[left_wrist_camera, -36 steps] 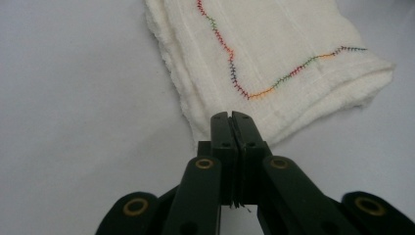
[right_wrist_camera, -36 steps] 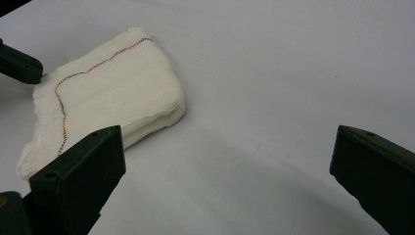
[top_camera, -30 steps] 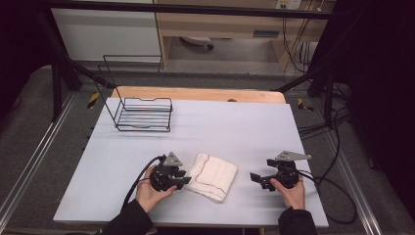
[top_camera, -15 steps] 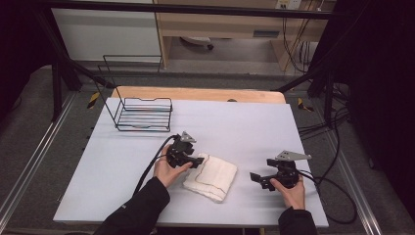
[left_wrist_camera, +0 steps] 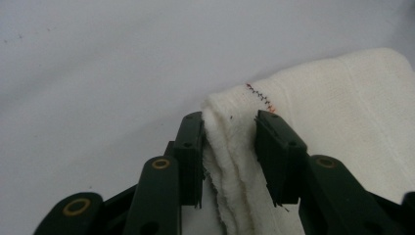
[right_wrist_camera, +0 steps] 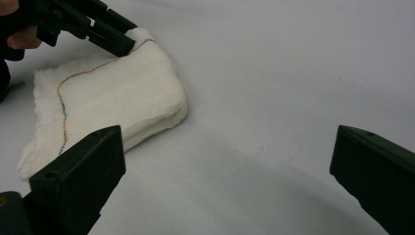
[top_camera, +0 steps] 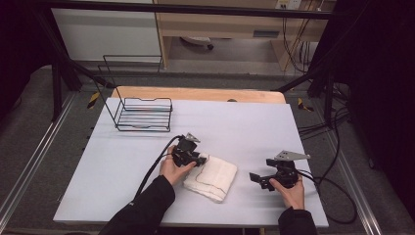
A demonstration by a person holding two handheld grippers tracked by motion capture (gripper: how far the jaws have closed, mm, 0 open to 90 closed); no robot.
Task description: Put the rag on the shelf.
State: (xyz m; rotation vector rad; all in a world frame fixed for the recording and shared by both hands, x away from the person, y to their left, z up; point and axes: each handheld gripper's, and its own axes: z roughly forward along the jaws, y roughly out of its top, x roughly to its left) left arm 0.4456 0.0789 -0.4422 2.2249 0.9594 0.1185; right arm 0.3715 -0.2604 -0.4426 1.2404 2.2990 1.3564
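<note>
Where the pale table [top_camera: 235, 122] ends, grey floor [top_camera: 29, 152] (cables trailing) begins.

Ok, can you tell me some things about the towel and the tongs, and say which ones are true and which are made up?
1. The left tongs have their jaws around a corner of the white towel. True; the jaws have just been closing on it.
2. The right tongs are squeezing the towel too. False; they stand wide open, apart from it.
3. The wire basket sits at the table's far left. True.
4. The towel lies inside the basket. False; it lies folded on the table.
5. The towel has coloured stitching. True.
</note>
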